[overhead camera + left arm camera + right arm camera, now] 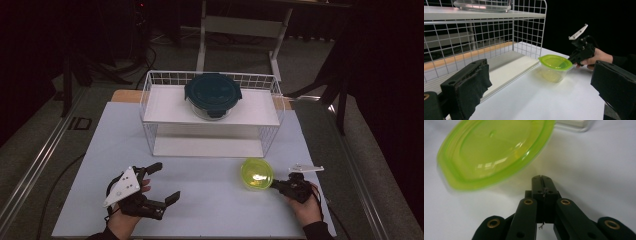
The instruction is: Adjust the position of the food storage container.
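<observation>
A small clear container with a lime-green lid [257,174] stands on the white table in front of the wire rack. My right gripper [274,185] lies low just to its right, jaws shut with nothing between them. In the right gripper view the closed tips [541,179] point under the lid's rim [491,157]; I cannot tell whether they touch. From the left gripper view, the same green-lidded container [555,67] stands with the right gripper [572,59] at its far edge. My left gripper [166,181] rests at the front left, jaws wide open and empty, its fingers [470,87] framing that view.
A white wire rack [150,85] with two shelves stands at the back of the table. A glass container with a dark teal lid [212,93] sits on its upper shelf [260,110]. The lower shelf [200,146] is bare. The table's right edge runs close to the right hand.
</observation>
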